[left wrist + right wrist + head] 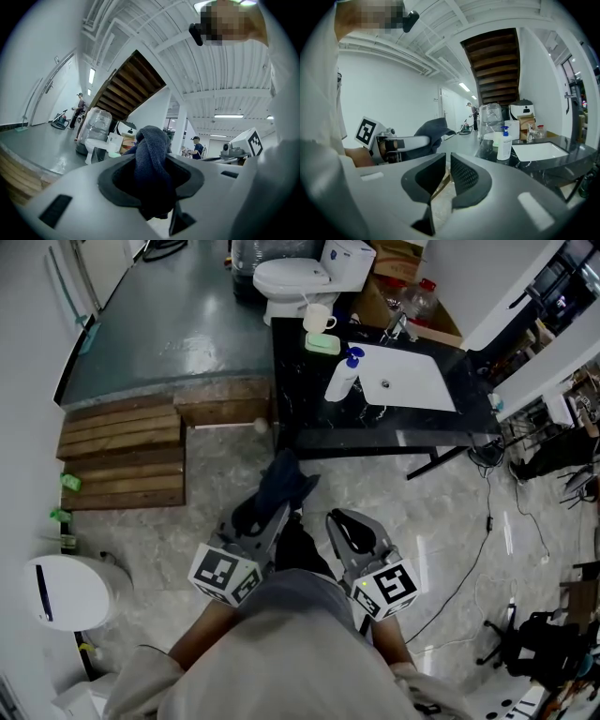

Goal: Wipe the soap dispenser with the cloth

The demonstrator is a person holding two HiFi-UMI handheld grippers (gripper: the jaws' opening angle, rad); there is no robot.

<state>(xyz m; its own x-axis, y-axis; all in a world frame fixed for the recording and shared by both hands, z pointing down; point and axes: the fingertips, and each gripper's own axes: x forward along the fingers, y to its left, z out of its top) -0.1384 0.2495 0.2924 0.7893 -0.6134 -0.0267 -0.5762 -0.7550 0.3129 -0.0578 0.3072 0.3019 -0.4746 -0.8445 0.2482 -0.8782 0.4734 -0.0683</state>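
The white soap dispenser with a blue pump stands on the black counter left of the sink; it shows too in the right gripper view, soap dispenser. My left gripper is shut on a dark blue cloth, which bunches up between the jaws, cloth. My right gripper is beside it, jaws nearly together with nothing between them, right gripper. Both grippers hang over the floor, short of the counter.
A white sink is set in the counter, with a mug and a green soap dish behind the dispenser. A toilet stands beyond. Wooden steps lie at the left. A white bin is near left.
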